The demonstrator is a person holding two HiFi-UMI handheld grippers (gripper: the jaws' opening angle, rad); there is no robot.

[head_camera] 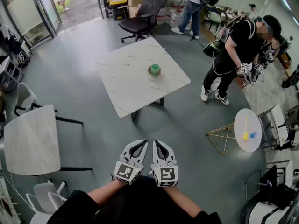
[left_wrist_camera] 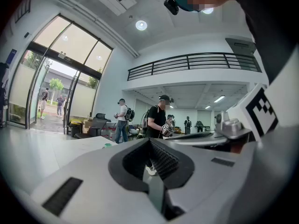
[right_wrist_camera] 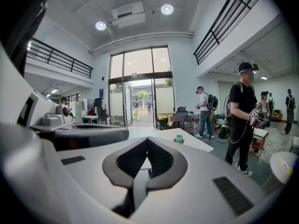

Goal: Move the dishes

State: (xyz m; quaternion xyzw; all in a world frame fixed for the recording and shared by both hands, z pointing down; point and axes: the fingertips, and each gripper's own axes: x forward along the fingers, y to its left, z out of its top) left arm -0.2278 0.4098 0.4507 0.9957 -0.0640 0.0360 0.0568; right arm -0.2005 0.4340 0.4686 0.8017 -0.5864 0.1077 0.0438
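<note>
- On the white marble counter (head_camera: 135, 85), right of its centre: green cup (head_camera: 155, 68) upright on a small round saucer (head_camera: 154, 75). Cup sits on the saucer, saucer flat on the counter top.
- Near side of the counter, well apart from it, over the grey floor (head_camera: 191, 120): left tool (head_camera: 141, 145) and right tool (head_camera: 159, 145), just beside each other, close to the holder's body, tips pointing toward the counter.
- Left tool: narrow, jaws together at the tips, nothing between them. Left gripper view shows the two pads meeting, with only the oval gap behind the tips.
- Right tool: same, jaws closed up tip to tip, empty. In the right gripper view the cup shows beyond the jaw tips, slightly right, on the counter.
- Neither tool touches cup, saucer or counter.
- Far side of the counter: black office chair (head_camera: 142, 15), near the counter's far corner.
- Right of the counter: person in black (head_camera: 236, 55), bent forward, standing on the floor, apart from the counter edge.
- Near-right of the counter: small round counter (head_camera: 244, 120) with a yellow item (head_camera: 245, 135) and a blue item (head_camera: 253, 135) side by side on it.
- Near-left of the counter: second counter (head_camera: 30, 141), pale top, white chair (head_camera: 25, 99) beside it.
</note>
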